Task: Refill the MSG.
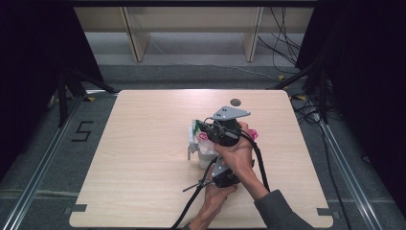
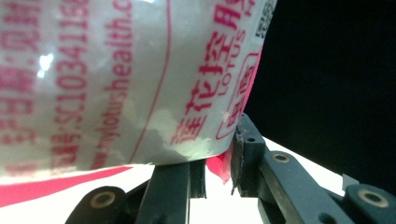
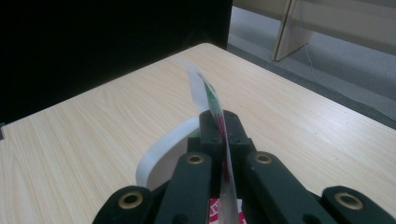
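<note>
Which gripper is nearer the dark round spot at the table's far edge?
Right. The right gripper sits farther up the table, closer to the dark round spot; the left gripper is lower, near the person's side.

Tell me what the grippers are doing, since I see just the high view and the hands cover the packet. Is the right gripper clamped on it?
Observer: Yes. In the right gripper view, the right gripper has its jaws shut on a thin edge of the packet.
Operator: And the left one?
Observer: In the left gripper view, the packet's lower corner sits between the jaws of the left gripper. I cannot tell whether they pinch it.
Operator: Any print on it?
Observer: Red lettering on whitish film, including the word LOTUS.
</note>
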Motion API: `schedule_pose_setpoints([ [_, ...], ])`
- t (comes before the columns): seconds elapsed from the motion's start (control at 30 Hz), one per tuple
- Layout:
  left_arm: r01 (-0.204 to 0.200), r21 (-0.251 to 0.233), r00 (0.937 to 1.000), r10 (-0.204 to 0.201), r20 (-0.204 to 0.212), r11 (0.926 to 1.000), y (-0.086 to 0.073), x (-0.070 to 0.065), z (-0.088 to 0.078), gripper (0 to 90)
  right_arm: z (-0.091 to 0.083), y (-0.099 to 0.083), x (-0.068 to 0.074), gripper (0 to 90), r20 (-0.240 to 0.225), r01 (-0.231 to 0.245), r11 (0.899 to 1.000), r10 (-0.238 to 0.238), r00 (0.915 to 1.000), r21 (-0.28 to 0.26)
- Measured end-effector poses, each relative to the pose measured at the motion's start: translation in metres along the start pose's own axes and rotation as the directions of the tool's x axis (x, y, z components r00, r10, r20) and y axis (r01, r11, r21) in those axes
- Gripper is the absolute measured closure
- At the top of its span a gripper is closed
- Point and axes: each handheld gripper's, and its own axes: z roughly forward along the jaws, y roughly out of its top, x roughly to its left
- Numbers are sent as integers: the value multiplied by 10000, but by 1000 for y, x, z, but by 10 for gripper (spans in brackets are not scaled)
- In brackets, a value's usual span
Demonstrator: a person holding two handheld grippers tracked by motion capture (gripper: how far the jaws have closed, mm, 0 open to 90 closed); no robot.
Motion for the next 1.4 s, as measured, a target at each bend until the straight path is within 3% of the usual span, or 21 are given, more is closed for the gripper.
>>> schedule_pose_setpoints([
  [0.1,-232,133,9997,234,-107,9996,0,1,0,776,1,0,0,900,19,249,9997,-249,9997,54],
  [0.17,2,15,10000,-2,-14,10000,0,0,0,776,0,0,-1,900,53,288,9996,-288,9996,-36],
  [0.2,56,-54,10000,-56,20,10000,0,0,1,776,-1,0,1,900,-9,2,10000,-2,10000,39],
  [0.33,-30,53,10000,30,-51,10000,0,0,0,776,0,0,-1,900,30,82,10000,-82,10000,39],
  [0.7,162,-278,9999,-161,47,9995,0,0,1,777,0,1,0,900,57,61,9999,-60,10000,-103],
  [0.73,-41,-161,10000,41,-5,9999,-1,2,1,777,1,0,1,900,45,236,9997,-236,9997,41],
  [0.77,-138,-76,9993,141,334,9999,-1,3,2,776,2,-1,2,900,68,160,9997,-161,9998,185],
  [0.8,292,45,9981,-294,535,9996,-2,0,2,777,4,-1,2,900,197,245,9997,-246,9995,44],
  [0.83,268,70,9983,-272,521,9996,-2,0,2,777,2,0,2,900,62,130,9998,-131,9999,123],
  [0.87,556,-91,9972,-551,508,9984,-1,-1,2,777,0,1,1,900,27,95,10000,-95,10000,9],
  [1.07,359,-16,9980,-358,516,9994,-2,-1,2,777,2,-1,1,900,49,270,9996,-270,9996,111],
  [1.1,307,42,9981,-309,532,9995,-1,0,2,777,2,-1,1,900,58,108,9999,-107,9999,-57],
  [1.17,558,44,9977,-560,393,9984,-1,-3,2,777,1,-1,2,900,-5,80,10000,-80,10000,8],
  [1.2,433,27,9974,-434,569,9991,-2,-2,3,777,2,-1,1,900,64,432,9991,-432,9990,29],
  [1.23,433,27,9974,-434,569,9991,-2,-2,3,777,2,-1,1,900,64,432,9991,-432,9990,29],
  [1.27,528,-57,9972,-524,526,9986,-1,-2,3,777,0,0,0,900,26,97,10000,-97,9999,19],
  [1.33,638,-137,9967,-630,519,9979,-2,-3,3,777,0,0,0,900,-9,54,10000,-54,10000,-28],
  [1.4,477,-14,9973,-475,558,9989,-2,-2,3,777,2,-1,0,900,81,484,9988,-484,9988,41],
])
